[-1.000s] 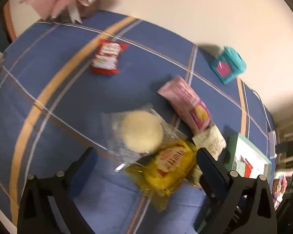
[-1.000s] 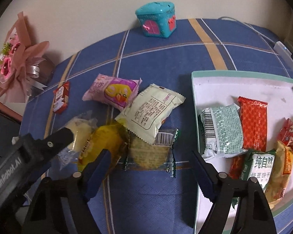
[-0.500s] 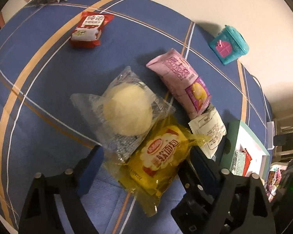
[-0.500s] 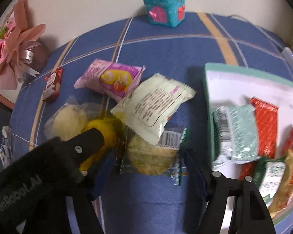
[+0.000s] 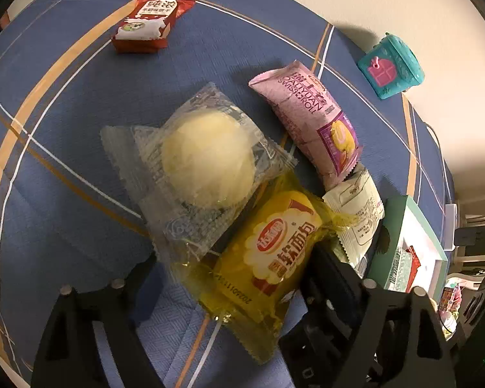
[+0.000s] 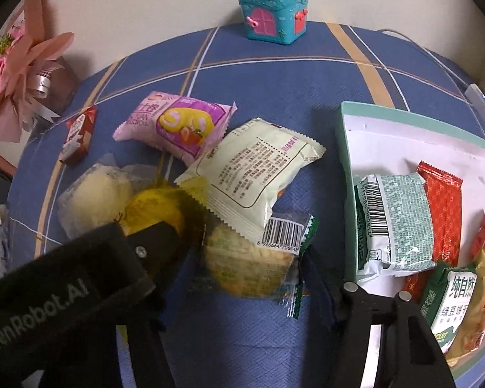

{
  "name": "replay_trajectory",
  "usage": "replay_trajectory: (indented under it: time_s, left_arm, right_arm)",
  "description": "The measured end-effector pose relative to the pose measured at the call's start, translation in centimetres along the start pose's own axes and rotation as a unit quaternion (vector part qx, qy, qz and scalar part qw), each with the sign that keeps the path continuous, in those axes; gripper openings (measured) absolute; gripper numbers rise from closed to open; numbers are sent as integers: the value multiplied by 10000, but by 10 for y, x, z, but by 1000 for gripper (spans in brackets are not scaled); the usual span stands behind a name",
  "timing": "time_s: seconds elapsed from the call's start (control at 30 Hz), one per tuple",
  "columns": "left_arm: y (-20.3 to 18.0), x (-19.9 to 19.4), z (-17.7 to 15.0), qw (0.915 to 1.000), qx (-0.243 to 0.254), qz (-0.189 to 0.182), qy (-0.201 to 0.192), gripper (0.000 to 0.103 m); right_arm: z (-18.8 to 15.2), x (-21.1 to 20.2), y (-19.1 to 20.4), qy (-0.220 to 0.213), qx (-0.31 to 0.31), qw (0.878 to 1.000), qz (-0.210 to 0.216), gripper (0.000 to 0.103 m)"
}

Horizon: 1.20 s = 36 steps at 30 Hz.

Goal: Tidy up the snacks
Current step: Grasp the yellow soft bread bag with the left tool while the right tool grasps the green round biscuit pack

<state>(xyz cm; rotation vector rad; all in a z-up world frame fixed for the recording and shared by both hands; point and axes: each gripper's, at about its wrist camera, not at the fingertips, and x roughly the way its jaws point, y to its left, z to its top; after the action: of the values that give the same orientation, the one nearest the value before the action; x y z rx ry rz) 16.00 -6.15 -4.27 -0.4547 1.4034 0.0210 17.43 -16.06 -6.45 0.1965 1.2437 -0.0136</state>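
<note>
Left tool (image 5: 229, 278) has just been closing; the yellow bread packet (image 5: 268, 255) sits between its fingers at 6 o'clock in the left wrist view, but whether the pads press it yet I can't tell. Right tool (image 6: 242, 278) has also been closing, now narrow, w/ the clear cracker packet (image 6: 249, 258) between its fingers; contact unclear too.

Both packets lie on the blue cloth of the worktop (image 6: 274, 74), in a pile w/ the clear bun packet (image 5: 207, 158) and the cream packet (image 6: 258, 165), which overlaps the cracker's top edge.

Handling, prob.: light, slippery film, soft bread, brittle crackers. Grip across the body, gently, not the crimped ends. The tray (image 6: 346, 135) is at 3 o'clock.
</note>
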Motion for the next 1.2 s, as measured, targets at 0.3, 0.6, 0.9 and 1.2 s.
replay_trajectory:
  time_s: [0.3,0.6,0.9,1.2]
  left_arm:
    - [8,-13,-6,9988,-306,-357,116,57]
    - [13,-31,-9,9979,-459,-463,20,44]
    - [7,-57,-13,9964,-429,-704,-199,44]
    - [-2,-93,-17,9946,-332,-755,-637,44]
  right_arm:
    - [-2,-11,-7,12,101,9998,190,55]
    - [-5,-39,-14,14,172,9993,345,55]
    - [-5,-68,-17,-27,274,9980,563,55]
    - [-1,-94,-35,-196,519,9965,630,55]
